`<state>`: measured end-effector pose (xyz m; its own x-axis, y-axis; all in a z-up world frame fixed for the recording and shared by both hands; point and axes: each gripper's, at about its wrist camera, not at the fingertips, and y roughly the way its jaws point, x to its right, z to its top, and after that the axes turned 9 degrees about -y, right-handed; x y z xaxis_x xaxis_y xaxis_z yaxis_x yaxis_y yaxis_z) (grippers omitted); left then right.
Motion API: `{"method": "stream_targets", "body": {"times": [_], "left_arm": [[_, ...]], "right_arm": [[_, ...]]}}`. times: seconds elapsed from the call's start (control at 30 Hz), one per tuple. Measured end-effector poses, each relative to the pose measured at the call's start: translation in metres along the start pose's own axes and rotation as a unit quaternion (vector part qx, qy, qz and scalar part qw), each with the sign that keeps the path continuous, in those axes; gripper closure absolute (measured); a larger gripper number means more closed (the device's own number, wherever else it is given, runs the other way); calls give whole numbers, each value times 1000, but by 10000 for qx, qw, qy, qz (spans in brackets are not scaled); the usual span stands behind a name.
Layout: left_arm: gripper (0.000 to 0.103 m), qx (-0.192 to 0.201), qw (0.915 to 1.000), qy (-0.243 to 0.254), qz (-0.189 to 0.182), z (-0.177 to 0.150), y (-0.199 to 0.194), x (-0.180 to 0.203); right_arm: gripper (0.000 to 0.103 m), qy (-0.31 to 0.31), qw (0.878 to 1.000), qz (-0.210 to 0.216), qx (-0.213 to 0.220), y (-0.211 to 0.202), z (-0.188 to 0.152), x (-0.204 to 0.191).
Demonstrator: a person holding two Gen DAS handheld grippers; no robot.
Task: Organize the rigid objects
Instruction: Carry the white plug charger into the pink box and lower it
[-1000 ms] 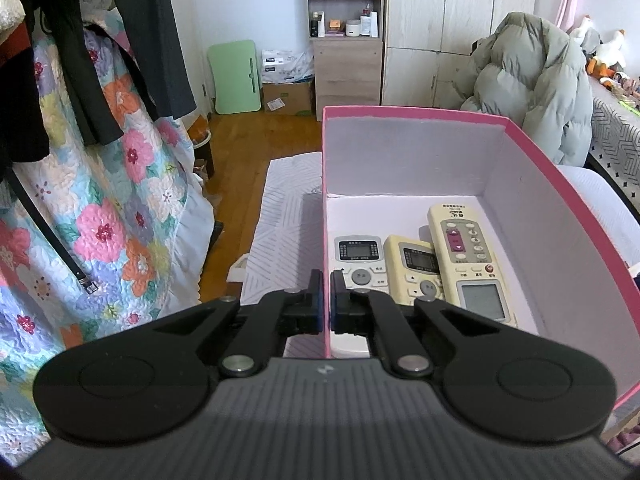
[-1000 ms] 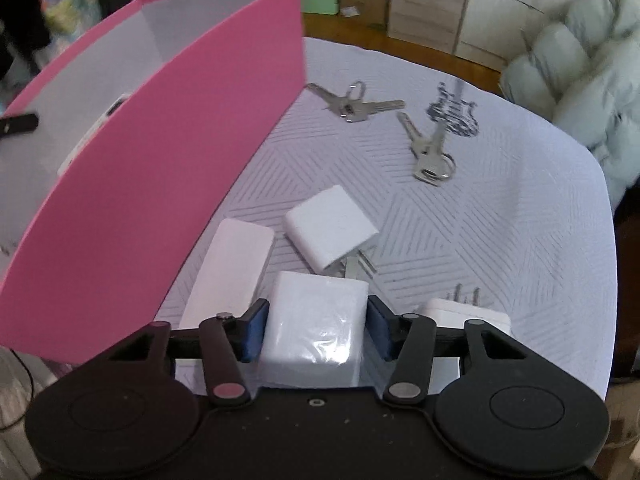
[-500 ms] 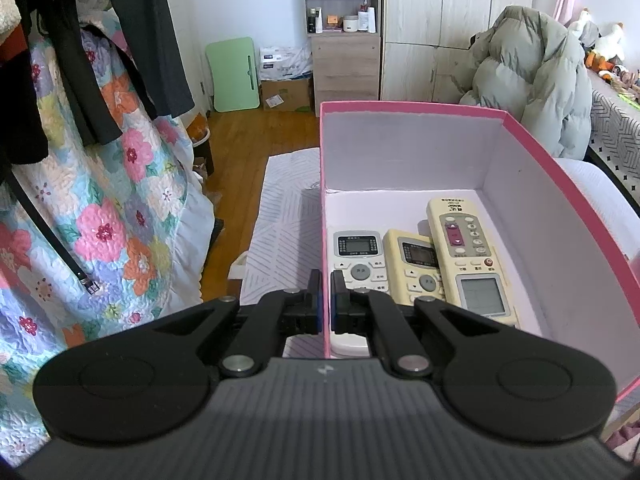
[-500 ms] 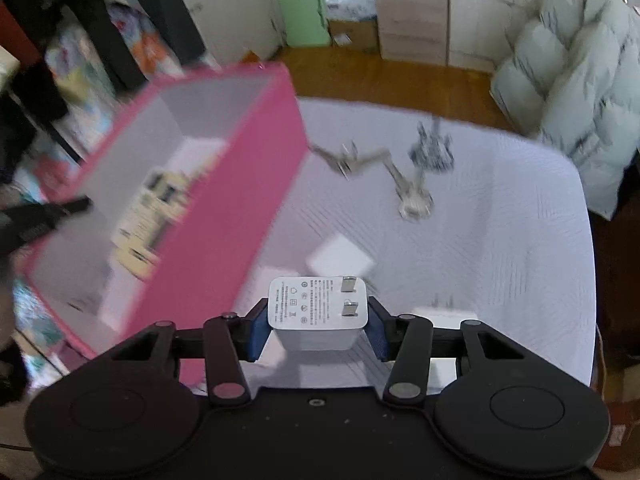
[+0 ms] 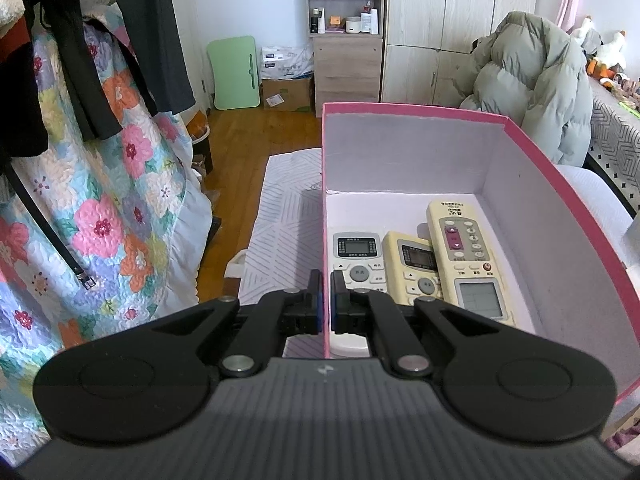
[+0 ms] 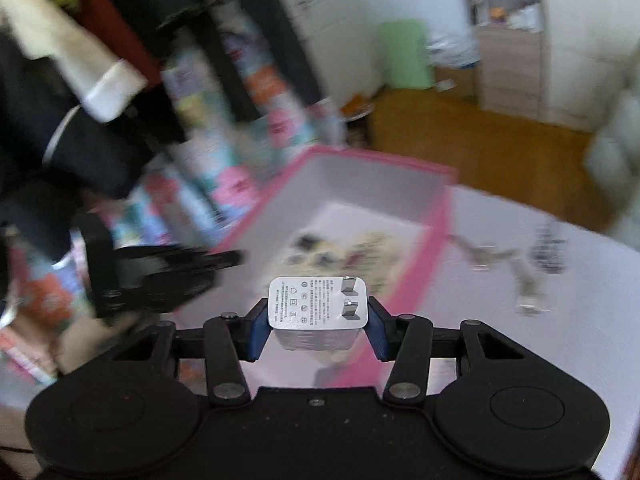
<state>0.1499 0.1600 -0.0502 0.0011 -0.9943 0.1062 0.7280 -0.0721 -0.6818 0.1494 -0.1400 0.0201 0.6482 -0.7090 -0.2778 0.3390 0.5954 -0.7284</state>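
Between our right fingers [image 6: 318,326] sits a white charger [image 6: 318,312], clamped on both sides, prongs facing the camera, held above the near end of the pink box [image 6: 436,224]. Our left fingers [image 5: 326,300] are closed on the box's near left wall, one pad outside and one inside, pinning it in place.

Three remotes [image 5: 416,264] lie side by side in the near half of the box floor; the far half looks bare. As we judge it, the step is to carry the charger over the wall and set it down inside. To do that well we should clear the rim with margin, aim for the bare floor beyond the remotes, lower until the charger is close to the bottom, and only then ease the grip, so it does not drop onto the remotes or tip prongs-down. The left hold should stay firm so the light box does not slide.

The right view is badly smeared by motion: the keys [image 6: 492,256] on the tabletop [image 6: 560,320] are only streaks, and the box contents show as blotches there. The near ends of the remotes are hidden behind our left gripper. Whether anything else remains on the tabletop below the right gripper we cannot tell.
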Motion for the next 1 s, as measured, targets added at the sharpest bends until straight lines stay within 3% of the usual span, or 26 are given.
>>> {"method": "stream_targets", "body": {"times": [0.1,0.2,0.27,0.37,0.5,0.67,0.8,0.93,1.0], "left_arm": [[100,0,10000,-9,-13,0,0,0],[100,5,10000,13,8,1,0,0],[100,6,10000,2,-8,1,1,0],[100,3,10000,-10,-48,1,1,0],[100,3,10000,-31,-90,1,1,-1],[100,22,10000,9,-65,-1,1,1],[100,29,10000,26,-68,-1,0,1],[100,26,9999,-4,-107,-1,-1,-2],[100,30,9999,-2,-123,-1,-1,-2]], "right_arm": [[49,-249,9981,192,-528,44,10,-13],[49,-766,9906,-69,-1130,93,15,-27],[49,-711,9865,2,-1476,120,18,-24],[49,-250,9854,221,-1670,142,24,-13],[49,694,9820,538,-1671,158,33,11],[49,1422,9786,646,-1340,171,49,30],[46,1904,9698,752,-1330,184,49,40],[44,2399,9544,1260,-1251,185,43,48],[44,2341,9565,1355,-1089,175,44,49]]}}
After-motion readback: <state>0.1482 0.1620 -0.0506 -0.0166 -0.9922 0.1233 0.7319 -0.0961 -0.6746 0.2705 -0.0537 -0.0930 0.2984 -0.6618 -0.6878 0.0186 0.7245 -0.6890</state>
